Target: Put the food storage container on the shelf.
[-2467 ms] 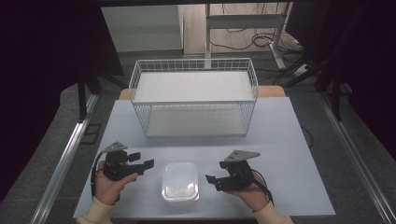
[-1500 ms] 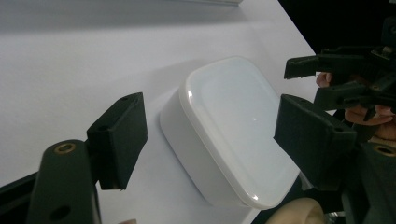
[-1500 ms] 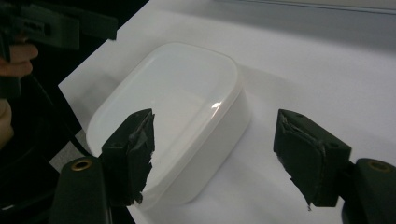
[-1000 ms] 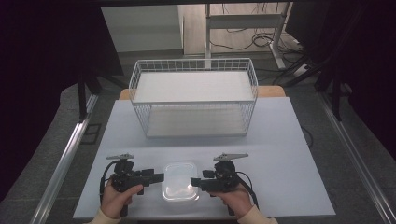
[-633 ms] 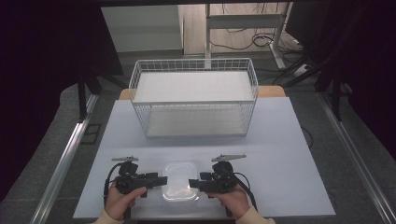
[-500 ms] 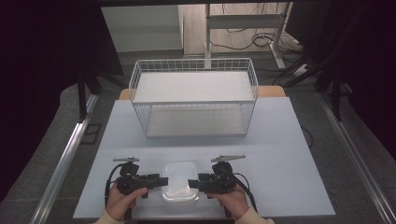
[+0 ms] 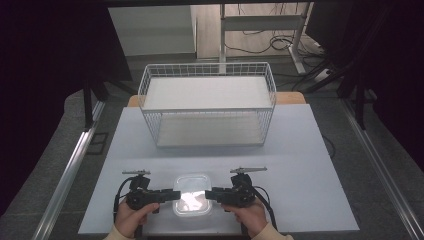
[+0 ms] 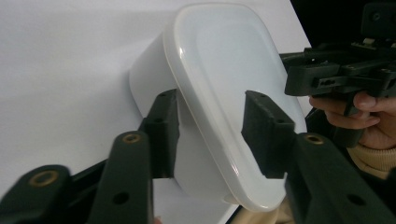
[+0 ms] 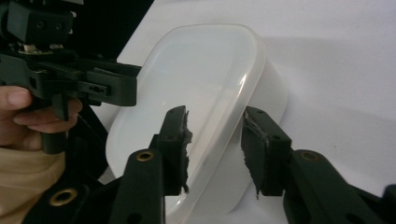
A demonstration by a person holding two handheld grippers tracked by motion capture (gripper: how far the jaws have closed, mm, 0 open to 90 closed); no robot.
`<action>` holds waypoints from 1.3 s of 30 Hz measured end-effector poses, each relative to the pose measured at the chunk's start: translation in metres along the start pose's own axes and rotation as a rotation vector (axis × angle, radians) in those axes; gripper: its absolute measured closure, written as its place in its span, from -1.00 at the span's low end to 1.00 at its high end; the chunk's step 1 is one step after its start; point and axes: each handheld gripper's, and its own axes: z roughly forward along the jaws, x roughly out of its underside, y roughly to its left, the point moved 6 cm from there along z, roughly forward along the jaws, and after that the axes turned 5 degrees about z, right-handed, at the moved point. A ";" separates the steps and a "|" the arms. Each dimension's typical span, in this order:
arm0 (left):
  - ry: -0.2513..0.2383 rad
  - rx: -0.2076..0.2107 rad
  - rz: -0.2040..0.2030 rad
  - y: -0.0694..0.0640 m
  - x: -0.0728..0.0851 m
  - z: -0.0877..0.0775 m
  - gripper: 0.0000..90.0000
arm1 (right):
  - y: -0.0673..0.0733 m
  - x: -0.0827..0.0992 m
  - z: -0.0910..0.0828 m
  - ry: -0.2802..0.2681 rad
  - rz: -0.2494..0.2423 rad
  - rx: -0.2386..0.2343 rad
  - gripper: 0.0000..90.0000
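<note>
A translucent white lidded container (image 7: pixel 191 200) stands on the pale table (image 7: pixel 300 165) near its front edge. My left gripper (image 7: pixel 176 192) reaches in from the container's left end, turned on its side. In the left gripper view, one pad (image 8: pixel 161 135) lies beside the container (image 8: pixel 219 60) wall under the rim and the other over the lid. My right gripper (image 7: pixel 209 192) mirrors it at the right end. In the right gripper view its pads (image 9: pixel 261 149) straddle the container's (image 9: pixel 201 74) rim. Both pairs of jaws have just been closing with the rim between them. A small gap shows at each pad.
A white wire basket (image 7: pixel 207 107) with a white floor stands at the back middle of the table. Bare tabletop lies between it and the container. The table's front edge runs just below the hands.
Both hands came in from either side of the container and rolled onto their sides. The jaws have narrowed around the container's two ends. The container has stayed in place.
</note>
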 end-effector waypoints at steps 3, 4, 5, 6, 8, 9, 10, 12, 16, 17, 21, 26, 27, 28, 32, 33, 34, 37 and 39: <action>-0.016 -0.001 0.000 -0.001 -0.001 -0.003 0.41 | -0.001 0.000 -0.002 -0.001 0.020 -0.022 0.48; -0.019 0.002 -0.003 -0.001 -0.001 -0.003 0.43 | -0.001 0.000 -0.003 0.000 0.024 -0.027 0.49; -0.023 0.005 -0.005 -0.001 0.000 -0.004 0.44 | -0.001 0.000 -0.003 0.001 0.024 -0.029 0.50; -0.026 0.008 -0.005 -0.001 0.000 -0.004 0.46 | -0.001 0.000 -0.004 0.002 0.025 -0.031 0.51; -0.033 0.012 -0.003 -0.003 -0.001 -0.006 0.50 | 0.000 0.000 -0.005 -0.001 0.029 -0.038 0.54; -0.035 0.012 0.004 -0.003 -0.001 -0.007 0.51 | 0.000 0.000 -0.006 -0.003 0.030 -0.039 0.55; -0.041 0.011 0.003 -0.004 -0.001 -0.008 0.53 | 0.001 0.001 -0.007 -0.005 0.032 -0.043 0.57; -0.047 0.007 0.012 -0.006 0.000 -0.009 0.55 | 0.002 0.001 -0.009 -0.007 0.034 -0.050 0.60; -0.057 0.003 0.028 -0.009 0.001 -0.012 0.59 | 0.003 0.001 -0.012 -0.009 0.039 -0.066 0.65; -0.059 0.004 0.029 -0.010 0.001 -0.013 0.60 | 0.003 0.001 -0.012 -0.010 0.040 -0.070 0.67; -0.072 -0.005 0.049 -0.012 0.000 -0.016 0.65 | 0.005 0.001 -0.015 -0.022 0.033 -0.075 0.73; -0.085 -0.005 0.064 -0.015 -0.001 -0.019 0.72 | 0.007 0.000 -0.018 -0.031 0.022 -0.079 0.79; -0.085 -0.005 0.065 -0.015 -0.001 -0.019 0.72 | 0.007 0.000 -0.019 -0.034 0.017 -0.077 0.79; -0.085 -0.005 0.065 -0.015 -0.001 -0.019 0.72 | 0.007 0.000 -0.019 -0.034 0.011 -0.076 0.79; -0.085 -0.003 0.068 -0.015 -0.001 -0.019 0.73 | 0.007 0.000 -0.019 -0.037 0.004 -0.075 0.79; -0.084 -0.003 0.070 -0.015 -0.001 -0.019 0.73 | 0.007 0.000 -0.019 -0.037 0.003 -0.074 0.79; -0.084 -0.003 0.070 -0.015 -0.001 -0.019 0.73 | 0.007 0.000 -0.019 -0.036 -0.002 -0.072 0.79; -0.084 -0.003 0.072 -0.015 -0.001 -0.019 0.74 | 0.009 0.000 -0.020 -0.041 -0.020 -0.063 0.79; -0.083 -0.003 0.072 -0.016 -0.001 -0.019 0.74 | 0.010 0.000 -0.020 -0.047 -0.040 -0.053 0.79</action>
